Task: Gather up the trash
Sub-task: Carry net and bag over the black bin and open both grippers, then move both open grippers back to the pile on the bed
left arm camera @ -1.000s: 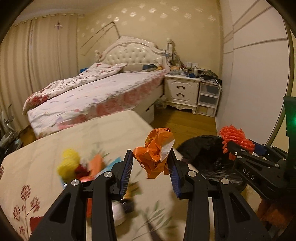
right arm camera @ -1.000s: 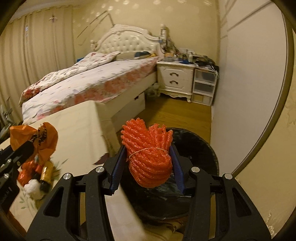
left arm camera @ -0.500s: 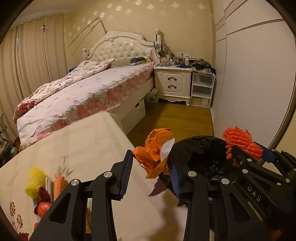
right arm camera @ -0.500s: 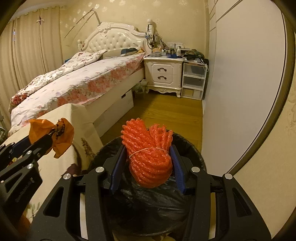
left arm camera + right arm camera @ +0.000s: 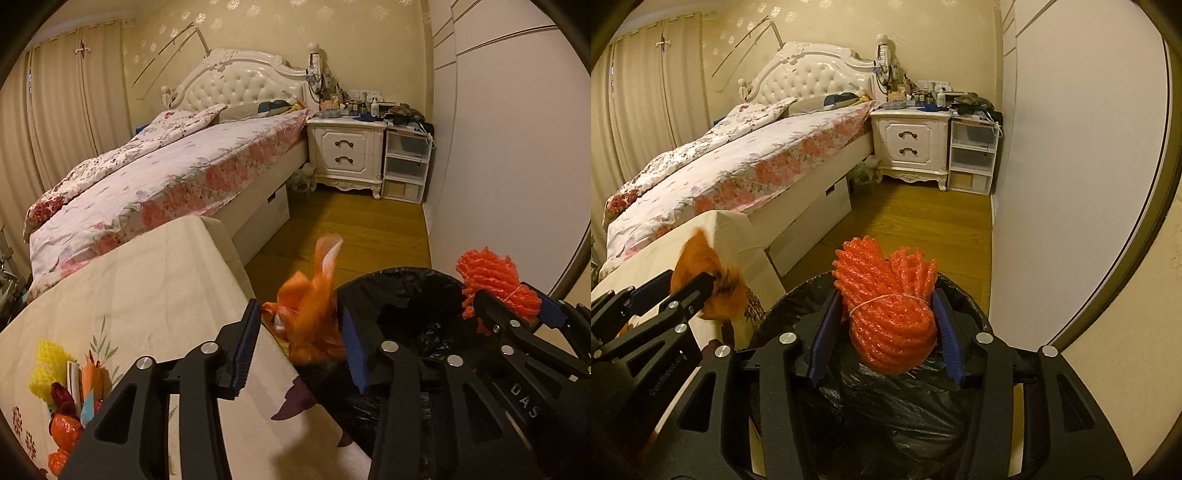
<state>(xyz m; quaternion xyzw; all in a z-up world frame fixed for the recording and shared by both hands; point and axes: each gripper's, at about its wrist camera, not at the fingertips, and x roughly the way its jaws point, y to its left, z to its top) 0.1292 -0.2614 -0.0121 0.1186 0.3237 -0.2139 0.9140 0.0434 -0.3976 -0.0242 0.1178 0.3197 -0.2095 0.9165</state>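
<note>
Both grippers just opening: right gripper jaws now apart around the orange foam net over the bin, but left gripper frees its blurred orange wrapper at the bin's 9 o'clock rim, so it may fall outside.

A crumpled orange wrapper, blurred, hangs between the blue pads just beside the rim of the black-lined trash bin. A bundle of orange foam netting, tied with a thin string, sits upright above the bin's opening. More bright scraps lie on the floral tabletop.
</note>
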